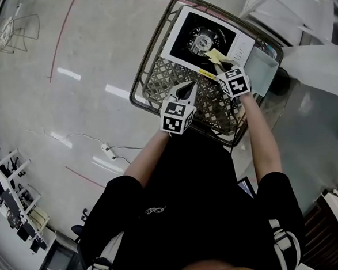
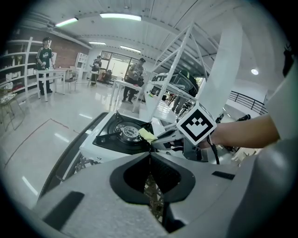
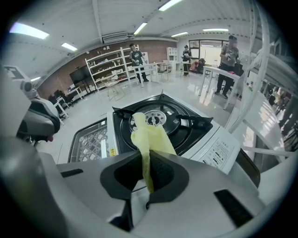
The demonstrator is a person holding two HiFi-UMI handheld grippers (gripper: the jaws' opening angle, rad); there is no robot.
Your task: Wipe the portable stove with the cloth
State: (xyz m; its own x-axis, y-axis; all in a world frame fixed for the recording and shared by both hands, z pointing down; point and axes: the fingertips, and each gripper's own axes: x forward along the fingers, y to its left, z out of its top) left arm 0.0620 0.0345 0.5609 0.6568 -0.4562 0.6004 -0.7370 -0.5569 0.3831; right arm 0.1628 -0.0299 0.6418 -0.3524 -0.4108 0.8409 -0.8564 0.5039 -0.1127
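The portable stove (image 1: 204, 39), white with a black top and a round burner, stands on a woven lattice tabletop (image 1: 165, 80). My right gripper (image 1: 216, 63) is shut on a pale yellow cloth (image 1: 214, 55), which hangs over the stove's front right corner. In the right gripper view the cloth (image 3: 147, 137) sticks up from the closed jaws (image 3: 145, 160) just in front of the burner (image 3: 157, 118). My left gripper (image 1: 184, 92) is shut and holds nothing, hovering over the lattice before the stove. In the left gripper view its jaws meet (image 2: 150, 153), with the stove (image 2: 116, 135) and cloth (image 2: 147, 135) beyond.
A clear plastic box (image 1: 263, 72) sits right of the stove. White frames and sheeting (image 1: 314, 63) stand at the right. A cable and plug (image 1: 107, 148) lie on the floor to the left. People stand by tables (image 3: 223, 60) and shelves (image 3: 109, 65) far behind.
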